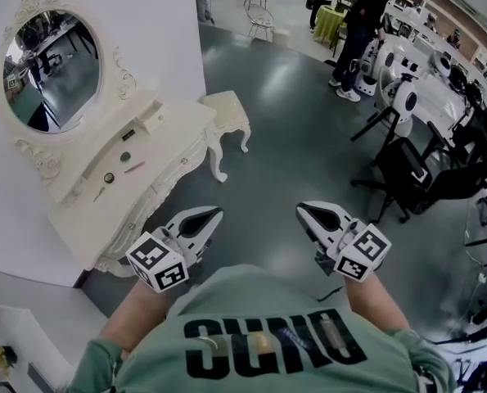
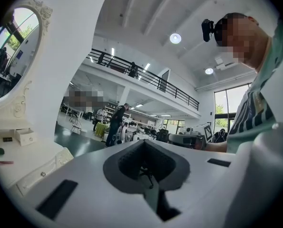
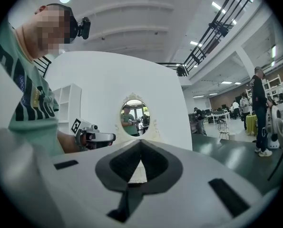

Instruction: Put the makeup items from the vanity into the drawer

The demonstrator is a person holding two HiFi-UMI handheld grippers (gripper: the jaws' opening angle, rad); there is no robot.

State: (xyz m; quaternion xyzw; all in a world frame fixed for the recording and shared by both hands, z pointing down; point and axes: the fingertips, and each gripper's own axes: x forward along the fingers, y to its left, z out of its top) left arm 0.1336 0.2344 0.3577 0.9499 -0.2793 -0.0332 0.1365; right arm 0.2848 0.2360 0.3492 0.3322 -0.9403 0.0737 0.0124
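The white vanity (image 1: 157, 150) with an oval mirror (image 1: 51, 72) stands to my left. On its top lie a green round item (image 1: 125, 156), a pink stick (image 1: 134, 167), a small dark round item (image 1: 109, 177) and a thin pencil (image 1: 100, 193). The left gripper view shows the green item (image 2: 0, 151) and pink stick (image 2: 4, 162) too. My left gripper (image 1: 216, 212) (image 2: 143, 141) is shut and empty, held low in front of me, short of the vanity. My right gripper (image 1: 301, 209) (image 3: 141, 140) is shut and empty beside it, over the floor.
A small white stool (image 1: 227, 113) stands at the vanity's far end. Black chairs (image 1: 415, 178), stands and white machines (image 1: 415, 80) fill the right side. A person in black (image 1: 362, 23) stands at the back. Grey floor (image 1: 292, 146) lies between.
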